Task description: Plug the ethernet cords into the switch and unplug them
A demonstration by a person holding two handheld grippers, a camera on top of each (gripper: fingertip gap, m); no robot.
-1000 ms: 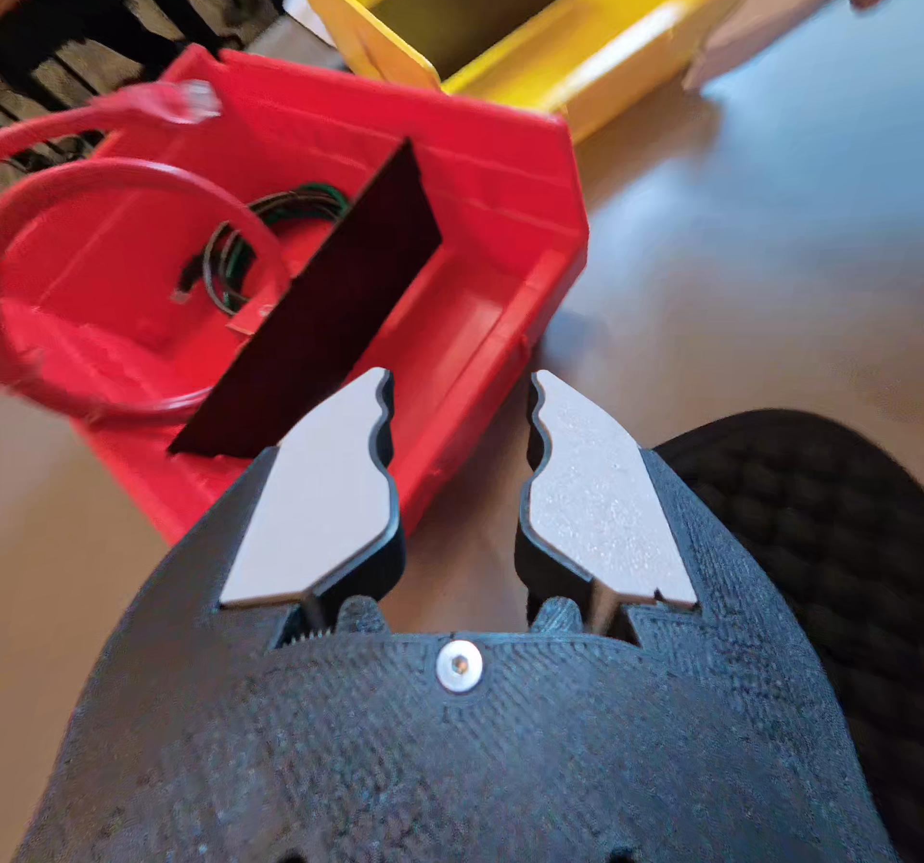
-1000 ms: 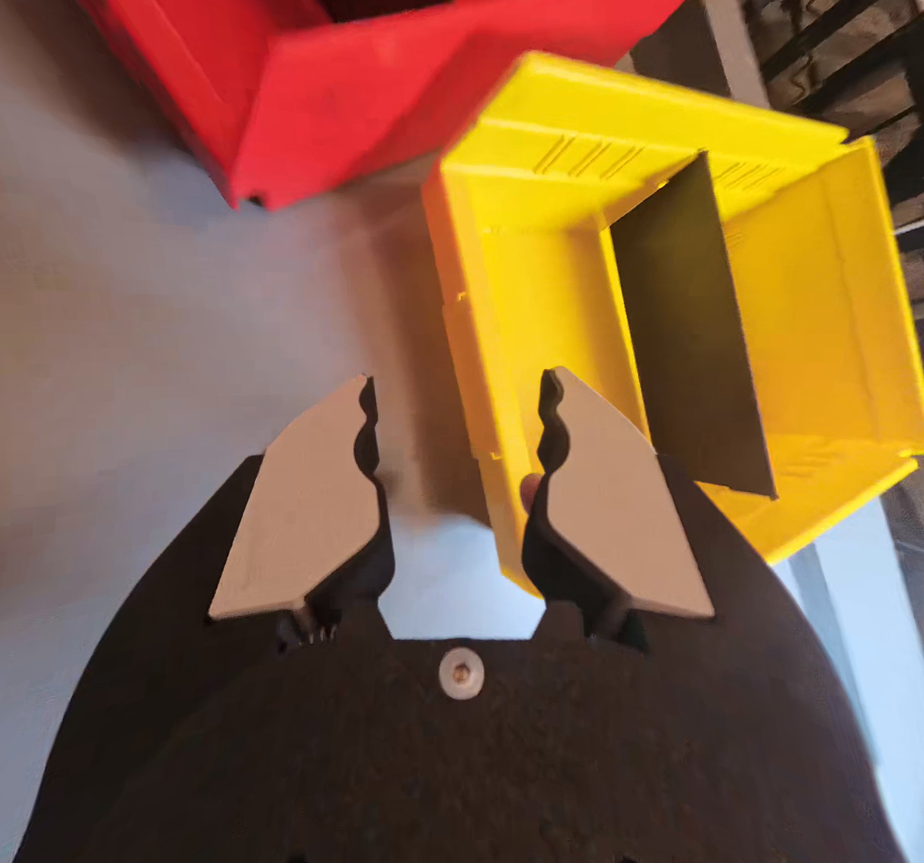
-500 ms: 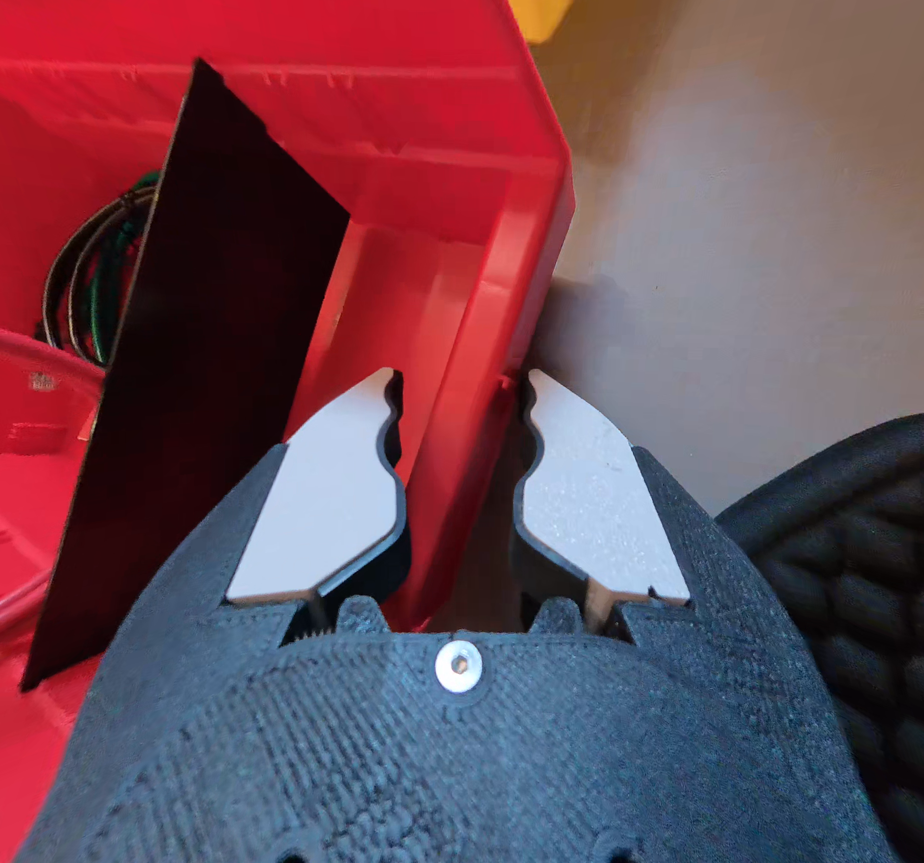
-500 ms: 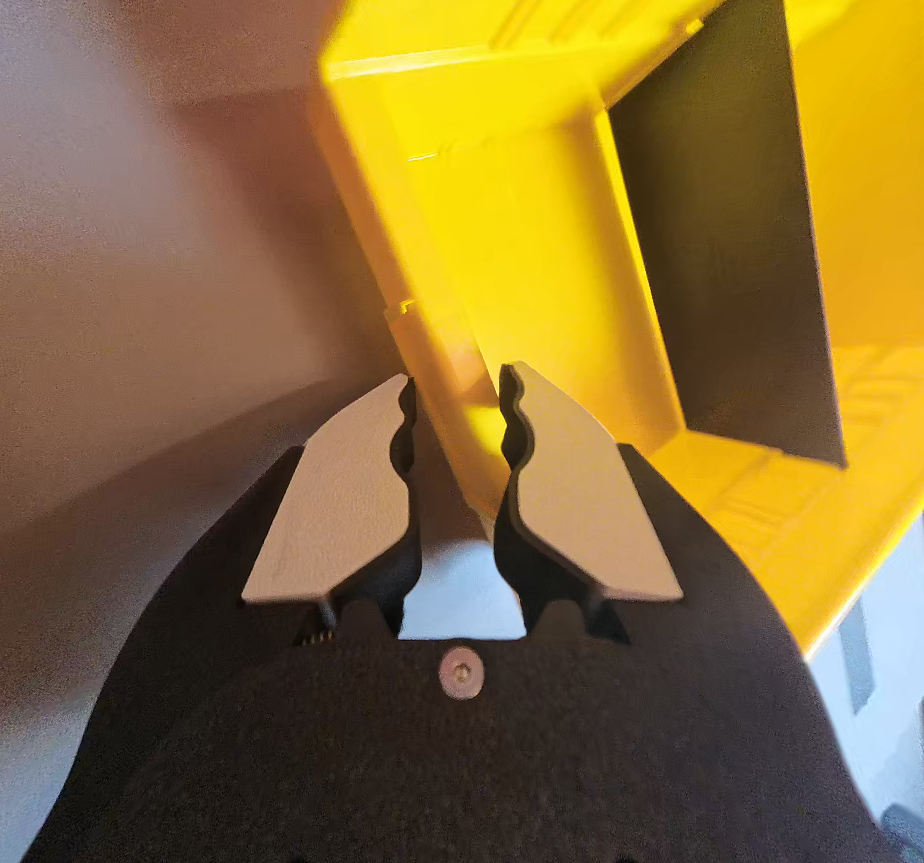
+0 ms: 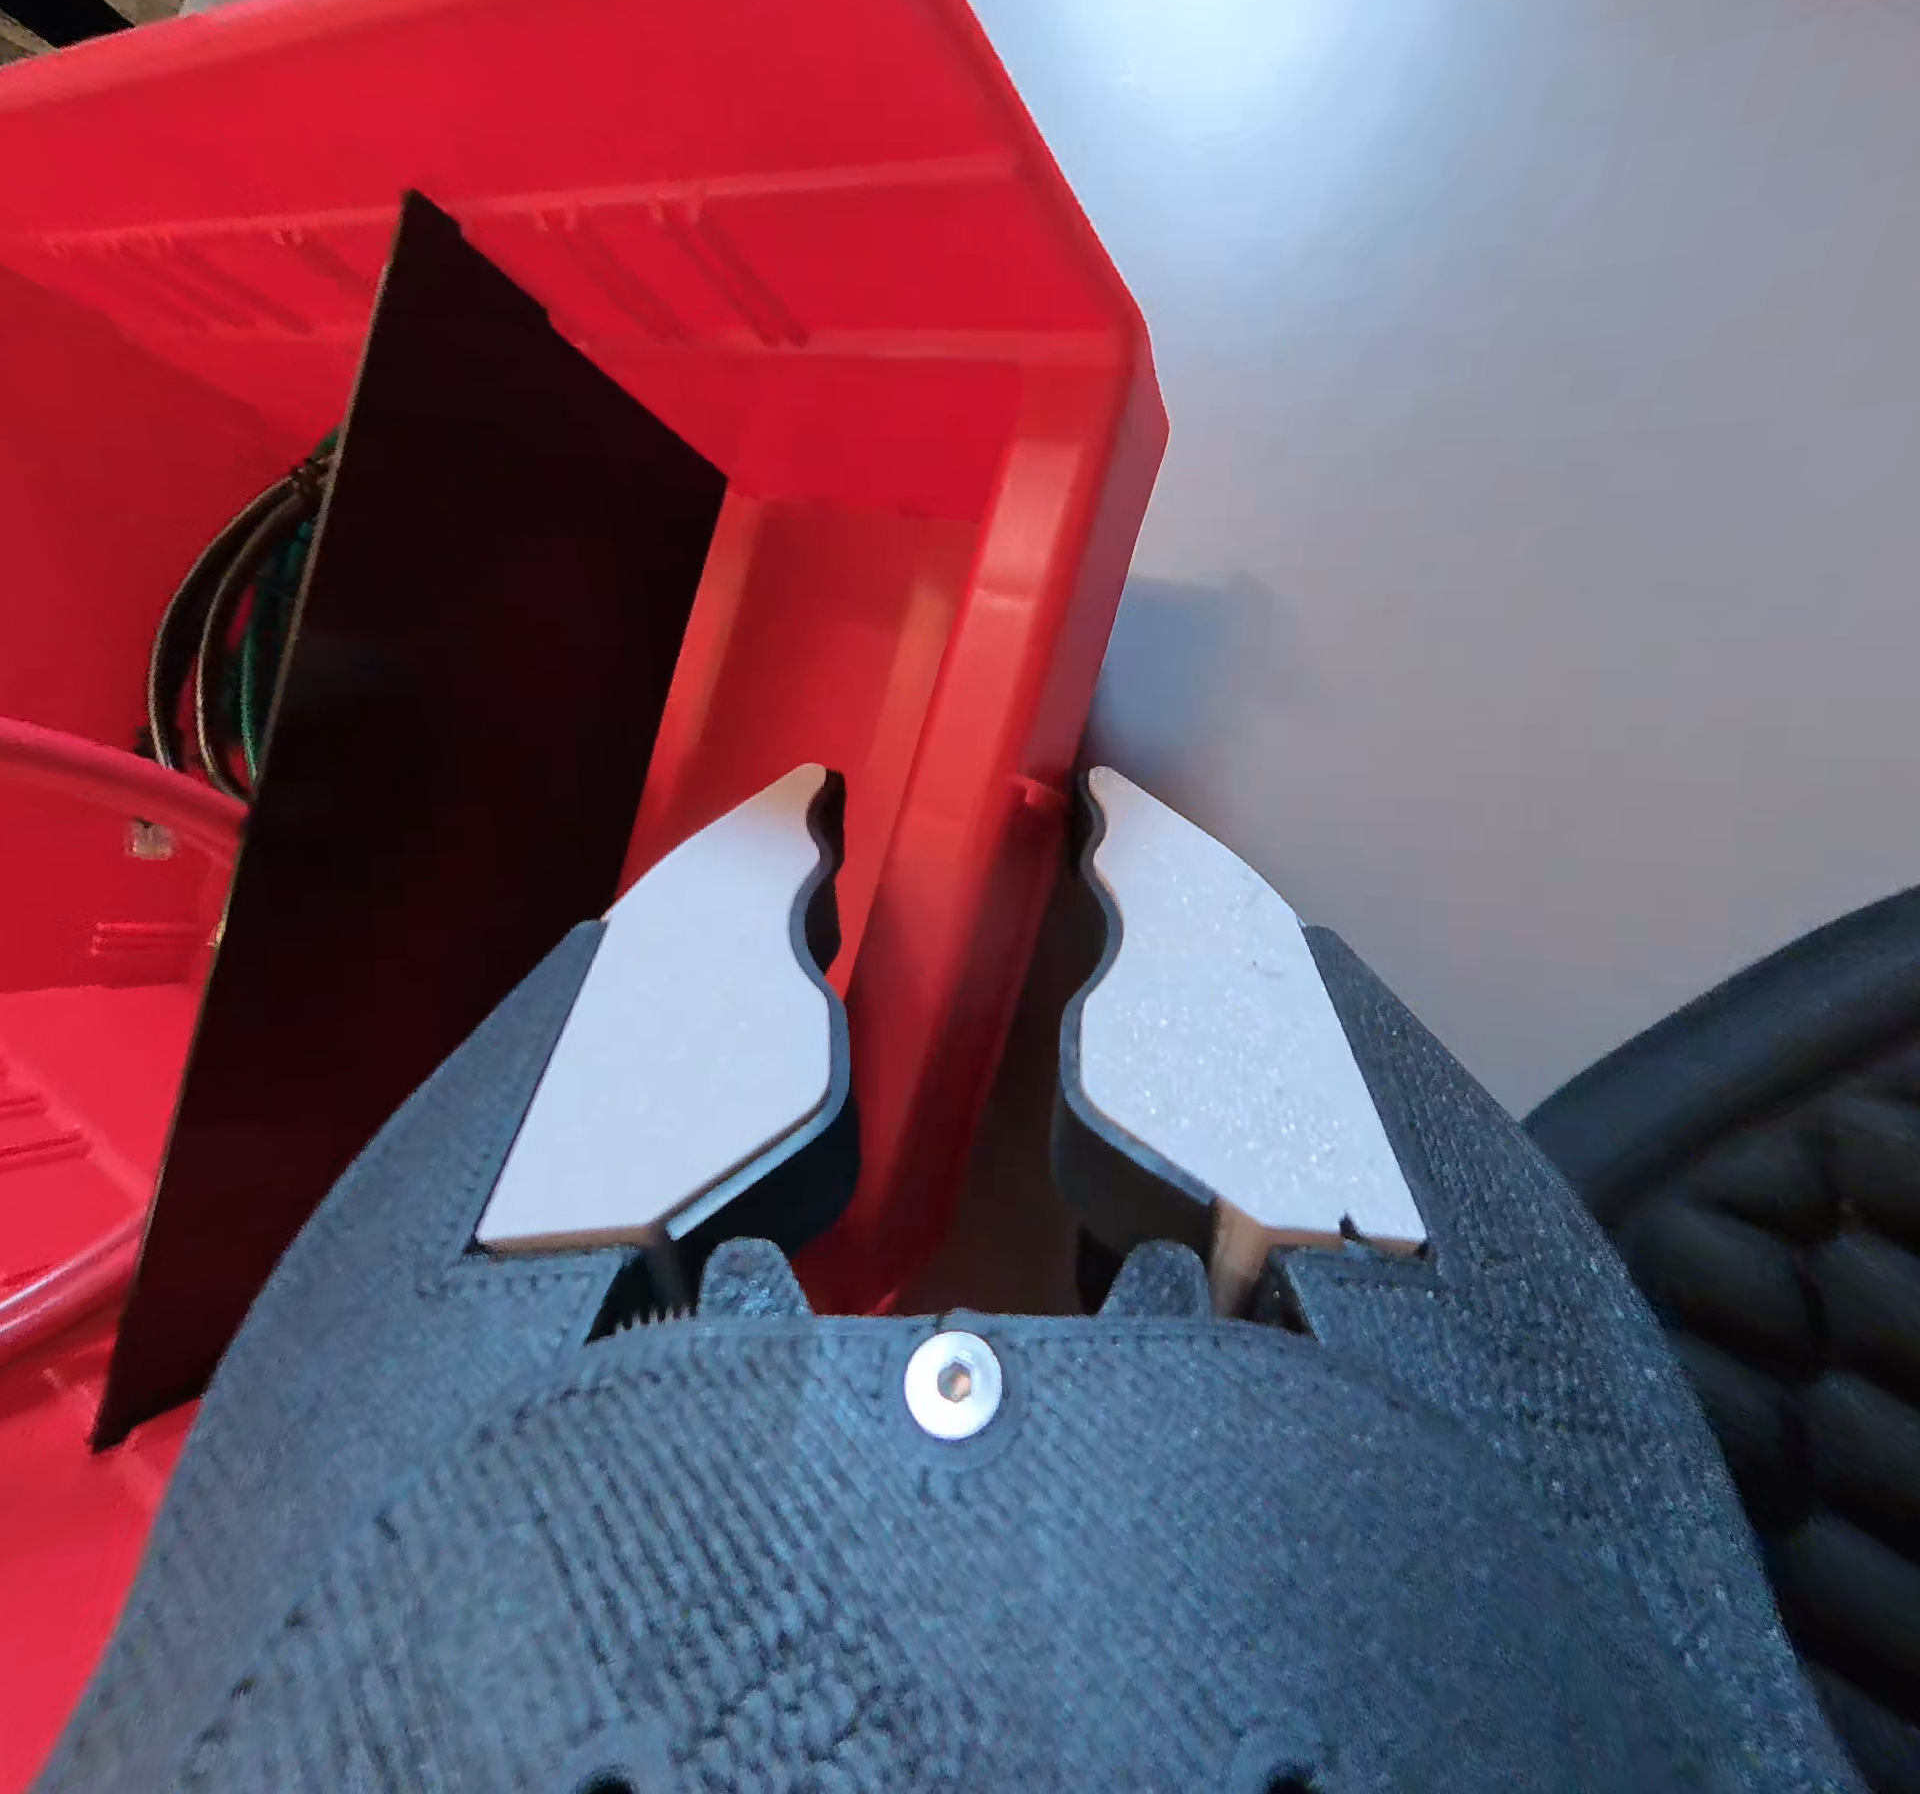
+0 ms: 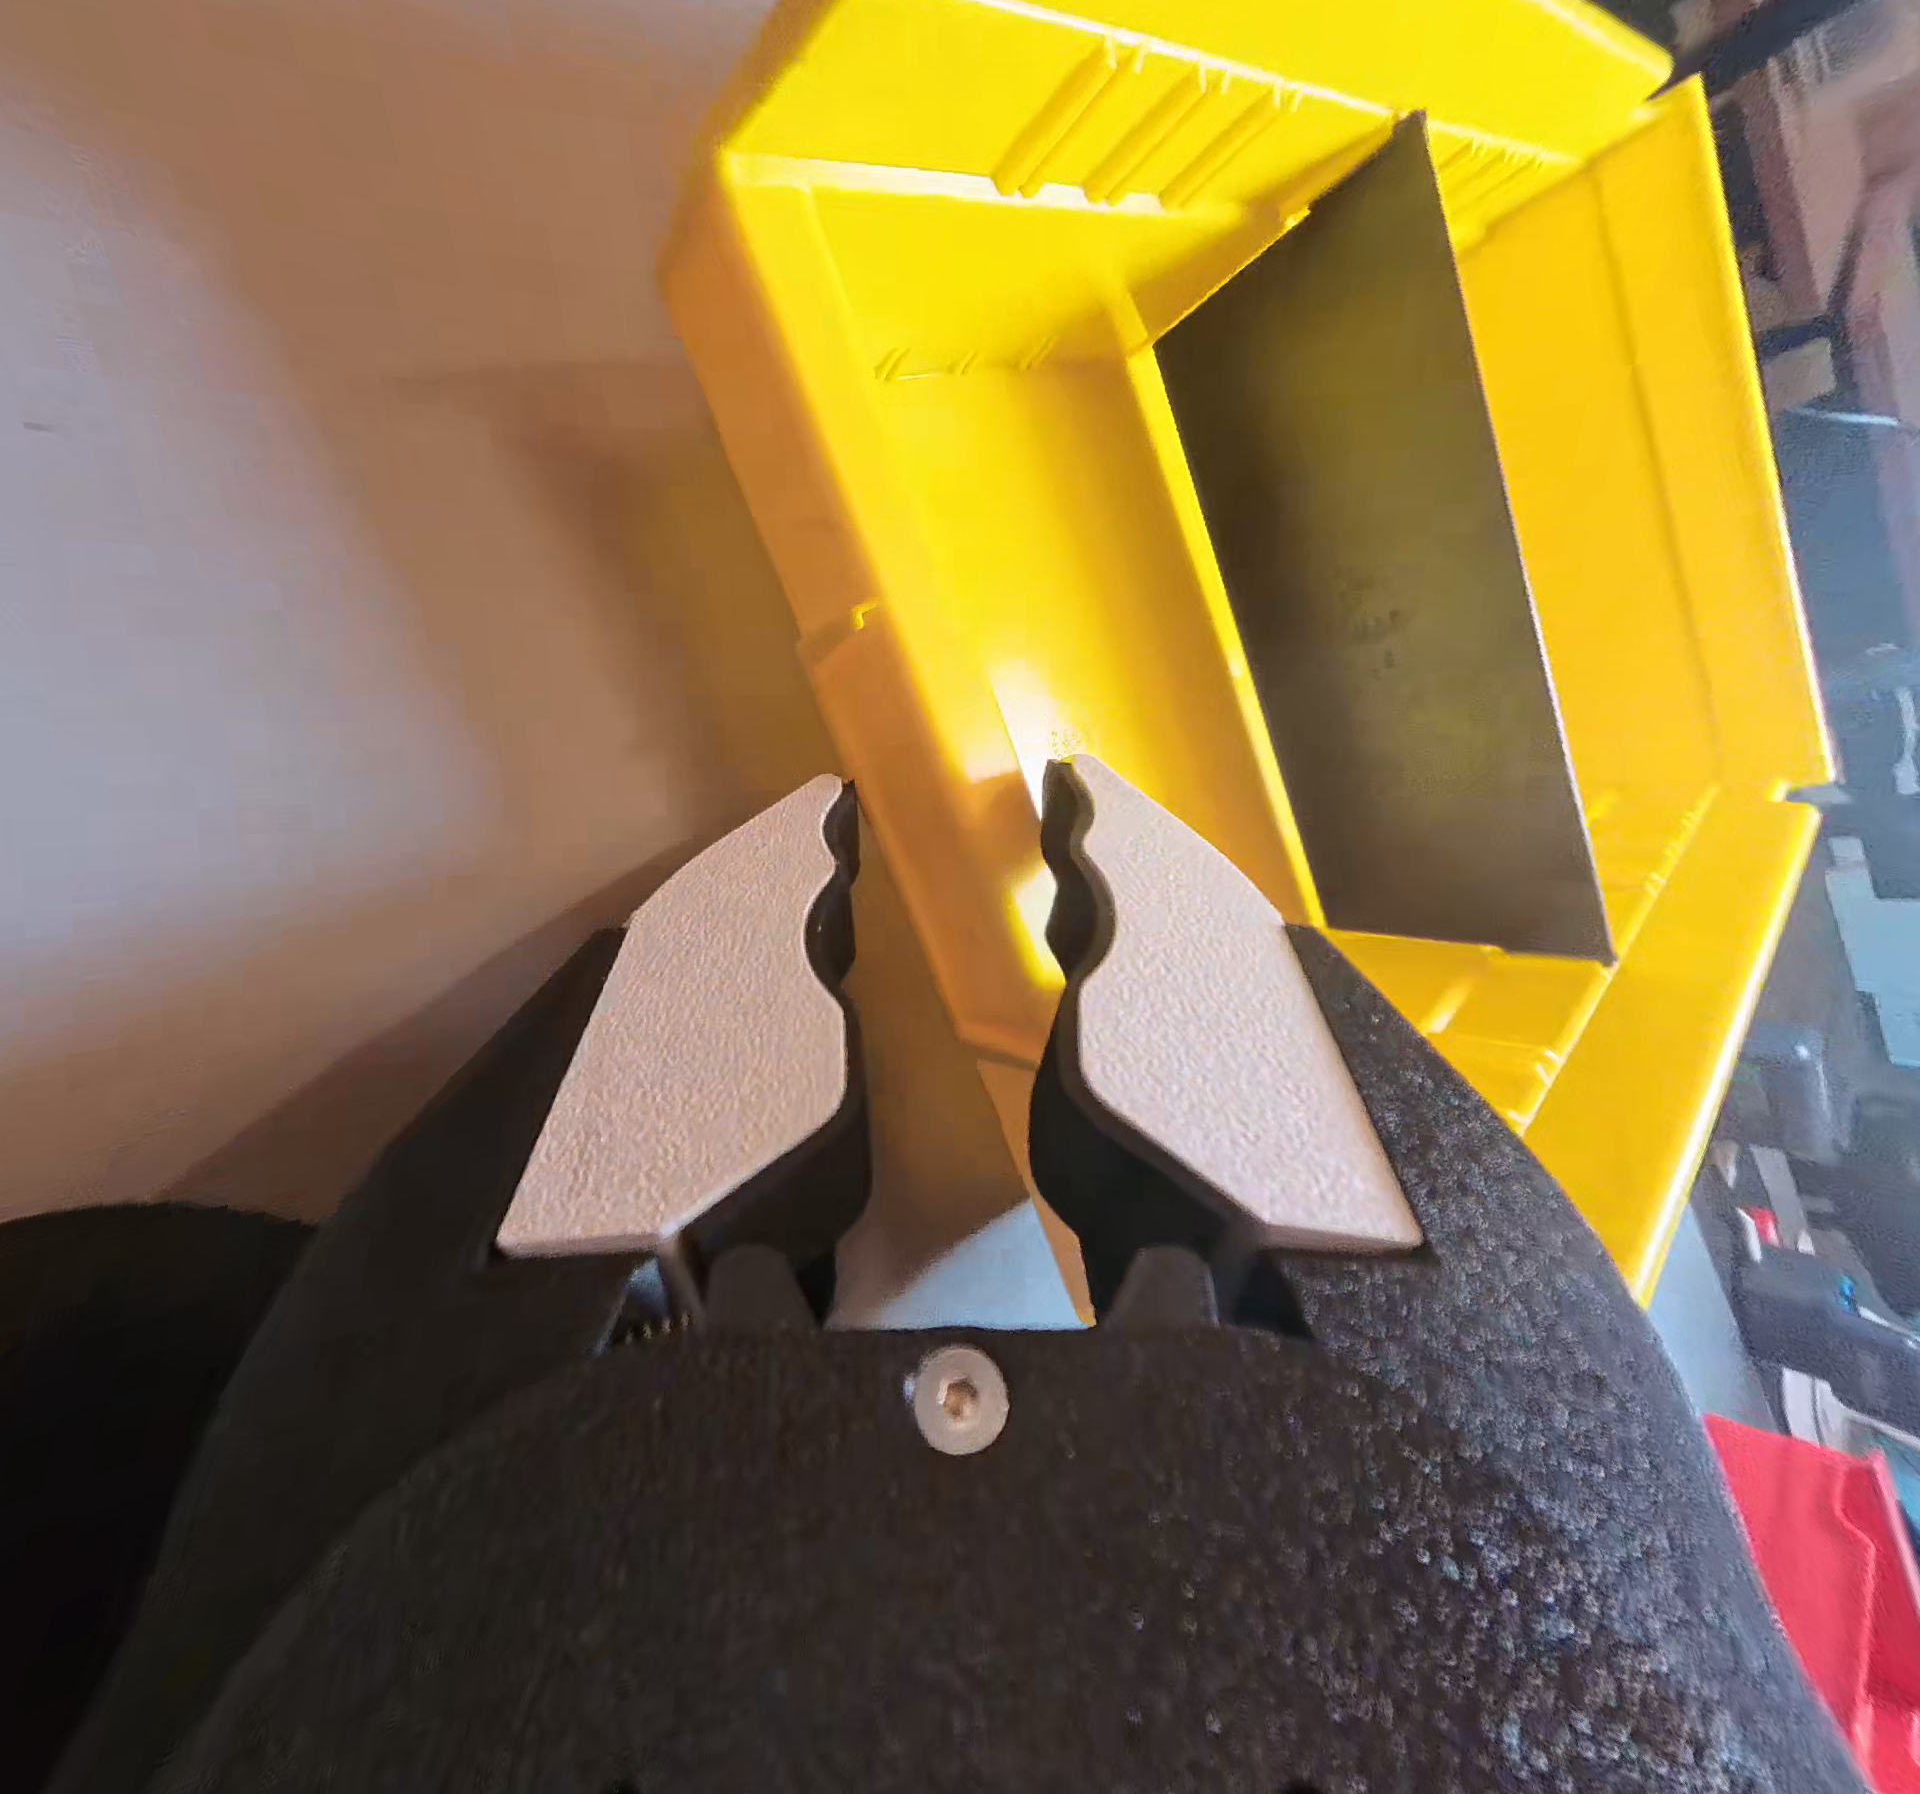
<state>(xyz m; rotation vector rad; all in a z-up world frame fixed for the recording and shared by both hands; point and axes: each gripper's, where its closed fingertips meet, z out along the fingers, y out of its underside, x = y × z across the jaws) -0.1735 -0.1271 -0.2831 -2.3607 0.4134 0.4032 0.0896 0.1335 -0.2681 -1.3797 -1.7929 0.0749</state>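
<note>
1. Two grippers are both at bin walls, not at any cord. The left gripper (image 5: 961, 788) has its jaws spread on both sides of the near wall of the red bin (image 5: 1018, 664): one finger is inside, the other outside, and a gap shows on the outer side, so I judge the wall is straddled and not yet pinched.
2. The right gripper (image 6: 951, 778) stands the same way over the side wall of the yellow bin (image 6: 914, 705). Its jaws are closer to the plastic, but I cannot tell if they really press on it.
3. Farther inside the red bin, a black divider (image 5: 447, 705) stands upright. Behind it, in the left compartment, lie a red ethernet cord (image 5: 94, 747) in a loop and a dark coiled cord (image 5: 223, 643) with some green in it.
4. The yellow bin also has a grey divider (image 6: 1382, 581); the compartments that show look empty.
5. No switch appears in either view. So, in my judgement, no plugging has started: the cords are still stored, and all plugging and unplugging is left.
</note>
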